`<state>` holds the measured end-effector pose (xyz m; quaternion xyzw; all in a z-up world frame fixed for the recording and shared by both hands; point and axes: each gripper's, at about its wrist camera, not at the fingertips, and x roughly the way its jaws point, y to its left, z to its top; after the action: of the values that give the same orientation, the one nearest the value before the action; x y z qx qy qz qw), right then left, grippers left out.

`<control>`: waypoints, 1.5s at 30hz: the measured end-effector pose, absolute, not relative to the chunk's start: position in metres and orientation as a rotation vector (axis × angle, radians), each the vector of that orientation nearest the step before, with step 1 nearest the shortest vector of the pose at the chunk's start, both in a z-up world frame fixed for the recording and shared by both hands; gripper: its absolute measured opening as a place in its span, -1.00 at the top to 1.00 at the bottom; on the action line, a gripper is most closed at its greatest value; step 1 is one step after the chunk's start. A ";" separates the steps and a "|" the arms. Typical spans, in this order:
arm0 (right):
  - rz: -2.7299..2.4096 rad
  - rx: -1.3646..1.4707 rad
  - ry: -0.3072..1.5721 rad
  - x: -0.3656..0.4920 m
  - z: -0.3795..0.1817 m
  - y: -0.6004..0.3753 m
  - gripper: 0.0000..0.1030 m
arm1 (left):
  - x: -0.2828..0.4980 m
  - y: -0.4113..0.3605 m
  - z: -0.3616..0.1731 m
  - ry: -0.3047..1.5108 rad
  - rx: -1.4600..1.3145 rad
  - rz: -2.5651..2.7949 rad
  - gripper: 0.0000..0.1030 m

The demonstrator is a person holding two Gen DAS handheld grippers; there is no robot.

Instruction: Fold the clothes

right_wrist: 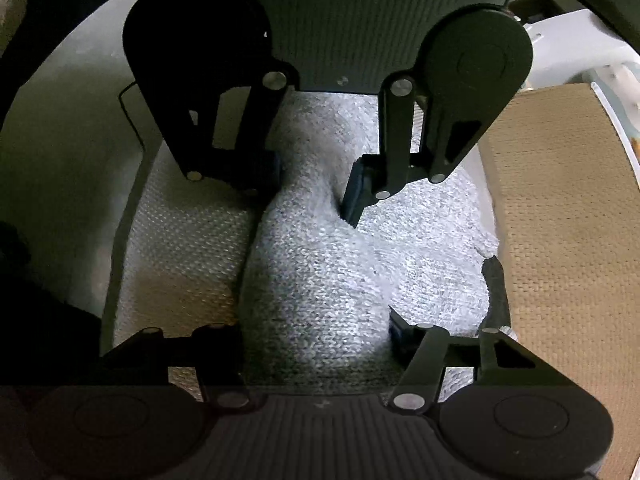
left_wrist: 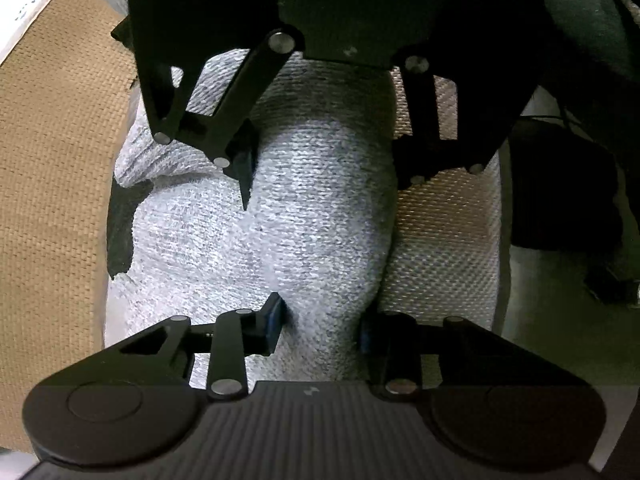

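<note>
A grey-white knitted garment point(left_wrist: 304, 216) lies bunched in a ridge between the two grippers, which face each other. My left gripper point(left_wrist: 322, 320) is shut on the near end of the ridge. My right gripper point(left_wrist: 324, 168) faces it at the top of the left wrist view and pinches the far end. In the right wrist view the same garment point(right_wrist: 320, 264) runs from my right gripper point(right_wrist: 316, 340) at the bottom to my left gripper point(right_wrist: 316, 184) at the top. A dark edge of the garment point(right_wrist: 496, 292) shows at the right.
The garment rests on a pale woven mat point(left_wrist: 440, 240) that also shows in the right wrist view point(right_wrist: 188, 248). A tan woven mat point(left_wrist: 52, 200) lies beside it and appears in the right wrist view point(right_wrist: 568, 240). A dark object point(left_wrist: 560, 192) sits at the right.
</note>
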<state>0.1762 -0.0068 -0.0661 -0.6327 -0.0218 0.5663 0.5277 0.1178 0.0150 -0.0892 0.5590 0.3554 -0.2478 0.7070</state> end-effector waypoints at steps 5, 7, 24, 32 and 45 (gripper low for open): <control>1.345 -1.500 -0.032 0.180 -0.060 -0.033 -0.23 | 0.109 0.008 -0.087 0.786 1.251 -0.578 0.26; 1.342 -1.502 -0.031 0.177 -0.070 -0.052 -0.23 | 0.104 0.005 -0.085 0.787 1.248 -0.594 0.26; 1.446 -1.337 0.166 0.179 -0.040 -0.100 -0.12 | 0.069 -0.023 -0.059 0.767 1.270 -0.666 0.36; 1.538 -1.311 0.248 0.179 -0.014 -0.112 -0.11 | 0.063 -0.036 -0.038 0.773 1.277 -0.723 0.37; 1.639 -1.233 0.370 0.169 0.016 -0.131 -0.09 | 0.083 0.039 -0.038 0.816 1.115 -0.746 0.35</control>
<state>0.1689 -0.1306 0.0155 -0.5108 0.1533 0.6791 0.5044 0.0830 0.0389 -0.0379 0.5020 0.3675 -0.3357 0.7073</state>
